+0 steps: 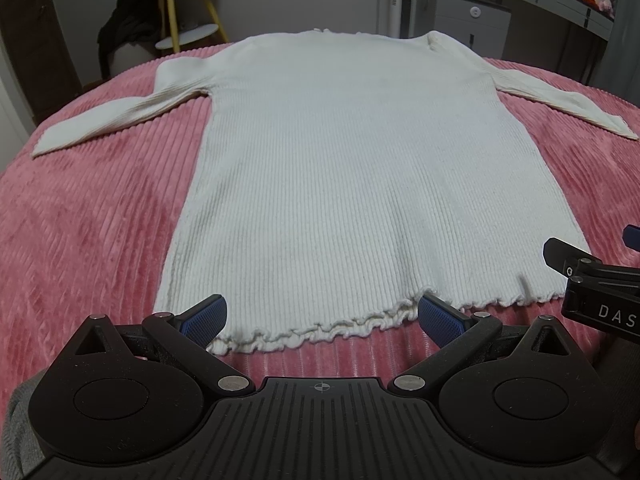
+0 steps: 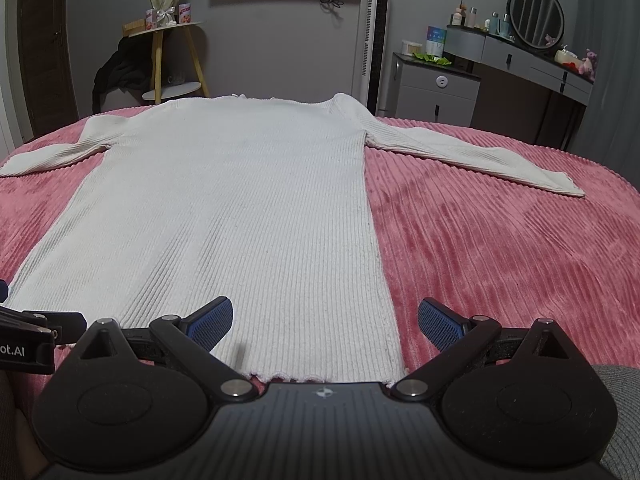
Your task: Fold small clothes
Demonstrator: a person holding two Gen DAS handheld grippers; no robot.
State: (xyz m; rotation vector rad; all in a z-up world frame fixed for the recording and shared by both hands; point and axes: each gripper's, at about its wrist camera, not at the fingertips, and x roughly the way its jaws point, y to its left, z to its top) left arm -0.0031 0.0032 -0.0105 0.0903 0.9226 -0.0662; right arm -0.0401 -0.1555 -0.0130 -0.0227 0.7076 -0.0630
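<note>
While both jaws gape, the sweater's hem (image 1: 280, 334) lies between left gripper (image 1: 322, 318) fingers.

The left gripper (image 1: 322, 318) has a black ribbed plastic body with a small white crosshair mark at its middle, two round black discs on either side, triangular cut-outs in the link arms, and silver pivot pins. Its fingers (image 1: 206, 318) carry blue pads with a fine mesh texture. The right gripper (image 2: 325, 320) is built the same: black ribbed body, crosshair mark, silver pins, blue textured pads. White lettering shows on each gripper's side, partly cut off. A grey knit sleeve (image 2: 624, 420) shows at the frame corner.
</note>
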